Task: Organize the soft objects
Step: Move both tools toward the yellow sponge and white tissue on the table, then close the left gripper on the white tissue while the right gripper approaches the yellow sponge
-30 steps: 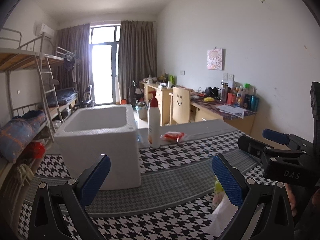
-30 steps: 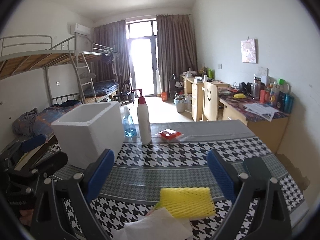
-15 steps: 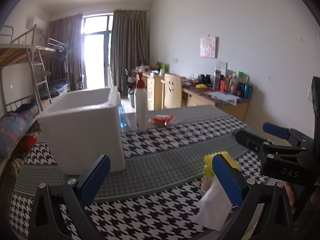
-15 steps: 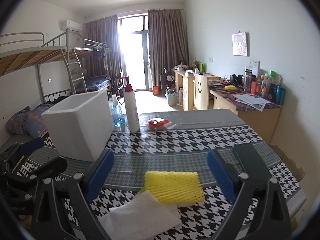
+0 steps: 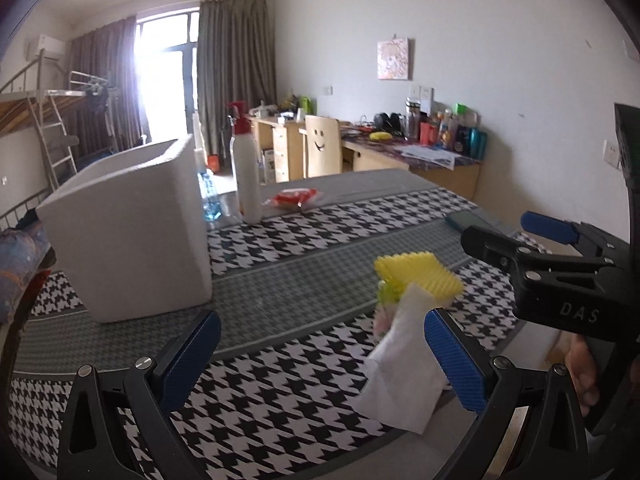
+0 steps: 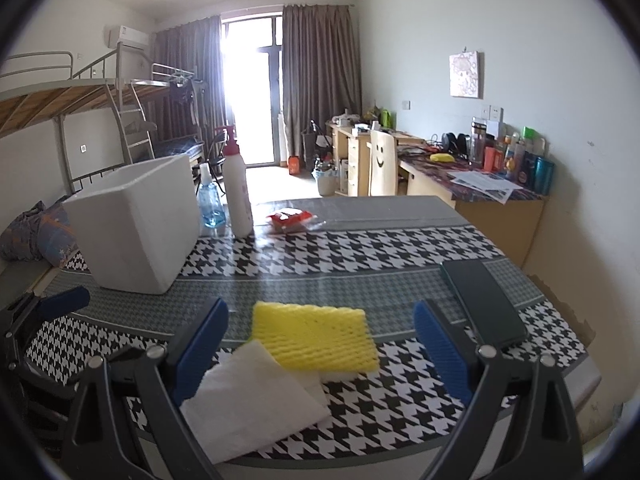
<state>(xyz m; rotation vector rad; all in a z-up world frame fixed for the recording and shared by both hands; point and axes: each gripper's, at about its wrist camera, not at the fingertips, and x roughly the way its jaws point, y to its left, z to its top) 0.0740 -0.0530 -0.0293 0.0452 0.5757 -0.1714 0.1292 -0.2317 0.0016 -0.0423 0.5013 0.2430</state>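
Counter (image 6: 360, 256) covered w/ black-and-white houndstooth cloth, grey bands across it.

Left gripper (image 5: 320, 356) – held spread, blue pads wide apart, nothing between them; low over near part of counter. Right gripper (image 6: 320, 344) – likewise spread, empty; yellow sponge and white cloth seen through the gap but not touched. Right gripper also seen from left wrist view (image 5: 552, 252) at right edge, part of a hand (image 5: 584, 372) visible under it.

Soft objects, near edge of counter:
- yellow sponge (image 6: 314, 336) – ribbed, lying flat, approx. centre-front.
- white cloth (image 6: 252, 396) – flat sheet, just in front of sponge, its far corner overlapping/touching sponge edge. In left wrist view (image 5: 404, 368) the cloth is partly hidden by the right-side pad.
- smth pale green/pink noted beside sponge in left wrist view – blurred, can't be identified.

White foam box (image 6: 136, 228) – open top, upright, on left side of counter, well apart from sponge. Behind it: blue spray bottle (image 6: 210, 200), tall white bottle w/ red pump (image 6: 236, 196), red-and-white packet (image 6: 290, 218). Dark phone (image 6: 482, 304) lying flat to right of sponge.

Bkgd: bunk bed at left, desks along right wall.
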